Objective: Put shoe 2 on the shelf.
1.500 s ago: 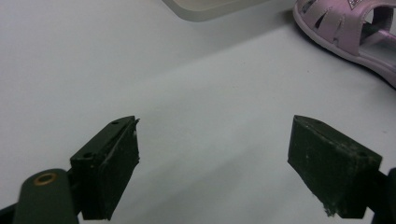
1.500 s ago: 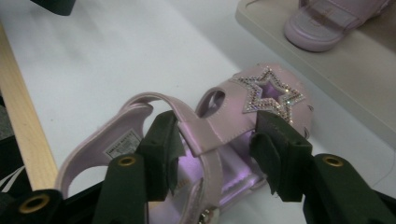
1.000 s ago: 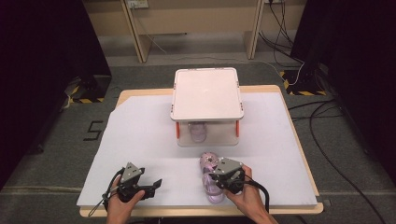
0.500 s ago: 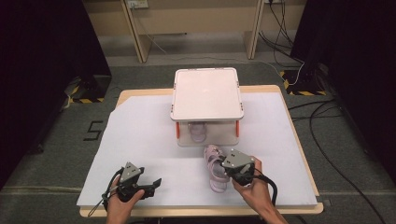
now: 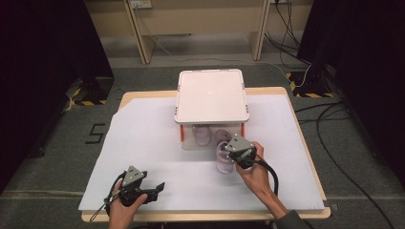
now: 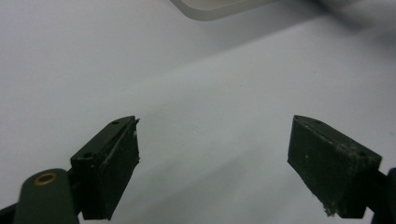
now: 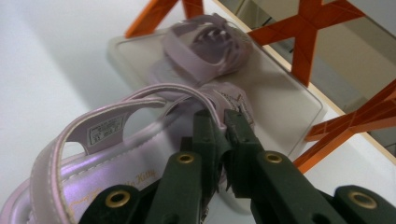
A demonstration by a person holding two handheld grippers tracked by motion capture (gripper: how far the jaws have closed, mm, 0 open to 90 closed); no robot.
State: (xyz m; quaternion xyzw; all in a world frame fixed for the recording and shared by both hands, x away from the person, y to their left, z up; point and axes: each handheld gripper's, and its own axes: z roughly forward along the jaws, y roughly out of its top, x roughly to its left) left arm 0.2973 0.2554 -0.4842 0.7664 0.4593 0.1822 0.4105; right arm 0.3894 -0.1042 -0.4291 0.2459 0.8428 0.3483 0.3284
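Observation:
A lilac sandal (image 7: 116,140) is pinched by its strap in my right gripper (image 7: 220,122), which is shut on it. In the high view this sandal (image 5: 222,160) lies at the open front of a raised clear box with a white lid (image 5: 211,95) and orange legs, and the right gripper (image 5: 235,153) sits over it. A second lilac sandal (image 7: 205,49) lies inside on the box's clear floor, also seen as the second sandal (image 5: 202,133). My left gripper (image 5: 160,188) rests near the table's front left, open, its fingers (image 6: 112,163) wide apart over bare white cloth.
A white cloth (image 5: 143,143) covers the wooden table (image 5: 125,99). The box's orange leg (image 7: 308,42) crosses stand close on both sides of the sandal. Cables (image 5: 344,157) run over the grey floor to the right. A black "5" (image 5: 95,134) marks the floor at left.
My right gripper has carried the sandal away from the front edge toward the box's open front. The left gripper has stayed put.

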